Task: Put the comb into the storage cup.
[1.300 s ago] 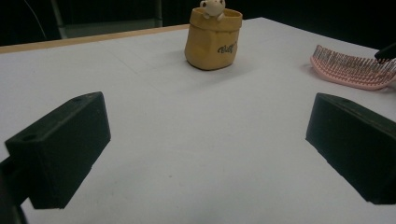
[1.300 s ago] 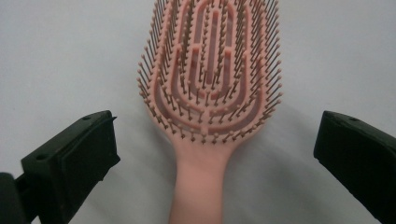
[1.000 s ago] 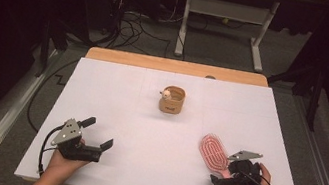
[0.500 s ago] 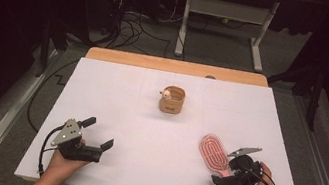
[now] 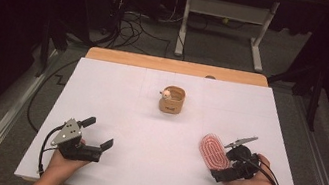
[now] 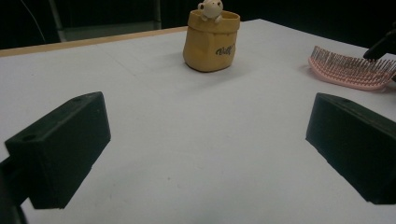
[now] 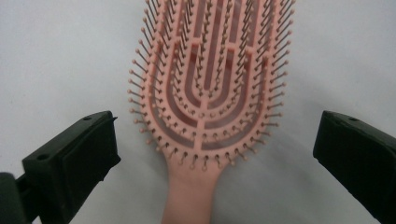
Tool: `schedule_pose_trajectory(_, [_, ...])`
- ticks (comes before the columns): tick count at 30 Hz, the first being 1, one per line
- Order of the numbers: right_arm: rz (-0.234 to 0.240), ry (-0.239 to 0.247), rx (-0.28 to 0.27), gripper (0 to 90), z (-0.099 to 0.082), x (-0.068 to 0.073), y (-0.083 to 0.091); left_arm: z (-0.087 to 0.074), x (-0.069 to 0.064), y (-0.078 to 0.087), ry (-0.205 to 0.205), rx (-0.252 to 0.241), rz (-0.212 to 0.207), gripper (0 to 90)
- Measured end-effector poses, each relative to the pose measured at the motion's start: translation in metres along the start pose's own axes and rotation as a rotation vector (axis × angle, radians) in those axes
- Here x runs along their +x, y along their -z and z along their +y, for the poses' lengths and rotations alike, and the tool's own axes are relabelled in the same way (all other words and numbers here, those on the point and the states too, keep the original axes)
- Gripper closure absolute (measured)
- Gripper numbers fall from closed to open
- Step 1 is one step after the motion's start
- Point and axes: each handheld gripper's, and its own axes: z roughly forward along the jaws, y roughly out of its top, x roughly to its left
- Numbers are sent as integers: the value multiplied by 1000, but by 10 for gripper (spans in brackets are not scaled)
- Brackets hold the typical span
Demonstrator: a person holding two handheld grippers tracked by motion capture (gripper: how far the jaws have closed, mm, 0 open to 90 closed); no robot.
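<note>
pink plastic hairbrush [image 7: 210,79], matt white table [image 5: 141,159]

Right hand-held gripper pulled back toward the table's near edge

Right hand-held gripper [image 5: 232,159] slid nearer the person along the pink hairbrush [image 5: 214,151]; its jaws now straddle the handle end, apart from it, instead of sitting beside the brush head.

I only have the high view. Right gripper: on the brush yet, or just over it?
Observer: Not on it. In the right gripper view the right gripper is open, jaws apart on either side of the pink hairbrush, where head meets handle.
Operator: Bristles up?
Observer: Yes, bristles face the camera; the brush lies flat on the white table.
Operator: Left gripper?
Observer: The left gripper is open, nothing between its jaws, aimed toward the tan holder with a small figure peeking out.
</note>
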Motion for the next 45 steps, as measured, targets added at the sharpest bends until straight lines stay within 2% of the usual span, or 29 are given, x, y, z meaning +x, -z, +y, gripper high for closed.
schedule_pose_trajectory(11, [5, 21, 31, 24, 22, 2, -8, 0, 0, 0, -6, 6, 6, 0])
schedule_pose_trajectory(24, [1, 51, 100, 52, 48, 4, -19, 0, -1, 0, -11, 6, 4, 0])
schedule_pose_trajectory(33, [-7, 47, 141, 70, 56, 5, -27, 0, 0, 1, -14, -2, 7, 0])
schedule_pose_trajectory(34, [-11, 63, 143, 73, 57, 5, -28, 0, 0, 1, -14, -1, 6, 0])
schedule_pose_trajectory(35, [-10, 48, 154, 79, 58, 6, -29, 0, 0, 1, -12, 0, 7, 0])
schedule_pose_trajectory(45, [-28, 47, 183, 134, 66, 5, -31, 0, 1, 1, -10, -3, 10, 0])
